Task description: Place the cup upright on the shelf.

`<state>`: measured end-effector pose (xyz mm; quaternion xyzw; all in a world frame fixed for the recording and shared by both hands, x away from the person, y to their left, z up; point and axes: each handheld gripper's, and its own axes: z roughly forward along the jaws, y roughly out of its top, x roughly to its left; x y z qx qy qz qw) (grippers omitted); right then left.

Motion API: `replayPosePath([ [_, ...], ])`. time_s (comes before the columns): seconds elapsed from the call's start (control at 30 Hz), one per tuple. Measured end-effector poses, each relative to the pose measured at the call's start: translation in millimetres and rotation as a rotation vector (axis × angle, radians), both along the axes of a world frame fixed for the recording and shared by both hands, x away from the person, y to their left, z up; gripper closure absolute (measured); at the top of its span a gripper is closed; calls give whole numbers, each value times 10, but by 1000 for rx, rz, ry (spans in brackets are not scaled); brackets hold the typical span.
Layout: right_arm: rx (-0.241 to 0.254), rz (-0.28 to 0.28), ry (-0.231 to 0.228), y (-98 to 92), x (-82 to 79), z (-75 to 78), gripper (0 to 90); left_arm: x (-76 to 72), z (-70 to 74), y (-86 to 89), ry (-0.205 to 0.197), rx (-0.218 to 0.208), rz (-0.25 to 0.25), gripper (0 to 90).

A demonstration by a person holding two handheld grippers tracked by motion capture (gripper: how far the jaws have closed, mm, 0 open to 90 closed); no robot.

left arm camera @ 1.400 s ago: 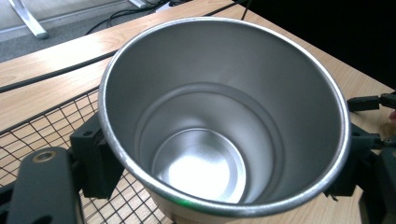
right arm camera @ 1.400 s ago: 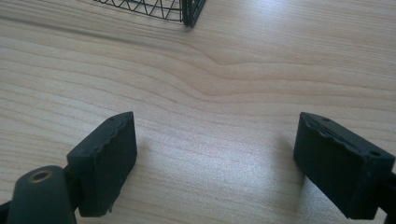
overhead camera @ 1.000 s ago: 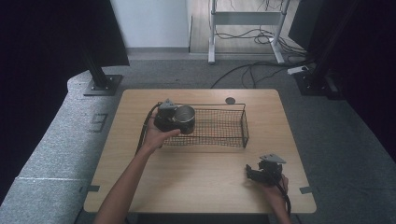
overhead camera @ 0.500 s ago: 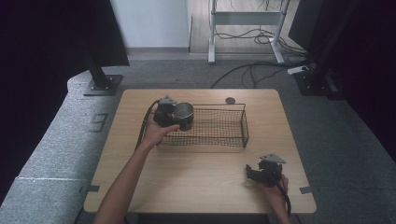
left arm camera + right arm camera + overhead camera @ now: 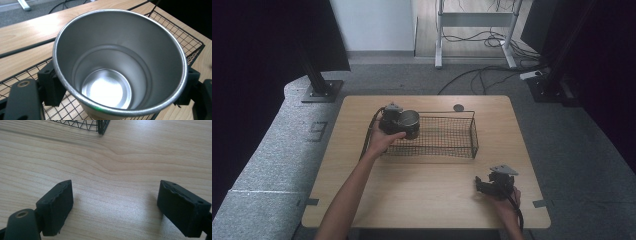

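Observation:
A steel cup (image 5: 409,121) (image 5: 120,67) stands upright and empty between the jaws of my left gripper (image 5: 404,125) (image 5: 120,92), which is shut on its sides. The cup hangs over the left end of a black wire basket (image 5: 447,147) (image 5: 192,48) at the middle of the wooden table. Near the table's front right, my right gripper (image 5: 479,186) (image 5: 116,207) rests low over bare wood, jaws wide apart with nothing between them. A corner of the basket (image 5: 98,126) shows at the top of the right gripper view.
A small dark round disc (image 5: 458,107) lies on the table (image 5: 432,200) behind the basket. Black stands and cables sit on the floor beyond the far edge. Bare wood spans the table's front between the two arms.
The left gripper has carried the cup slightly farther back and right over the basket's left end. The right gripper has stayed where it was.

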<state>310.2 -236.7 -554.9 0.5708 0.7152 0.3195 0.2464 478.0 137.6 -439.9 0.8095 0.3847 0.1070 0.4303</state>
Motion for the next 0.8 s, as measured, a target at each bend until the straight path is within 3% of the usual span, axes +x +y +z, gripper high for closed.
replayPosePath([
  [0.8, -1, 0, -1, -1, 1, 0, 132, 168, -244, -77, 68, 33, 15, 179],
])
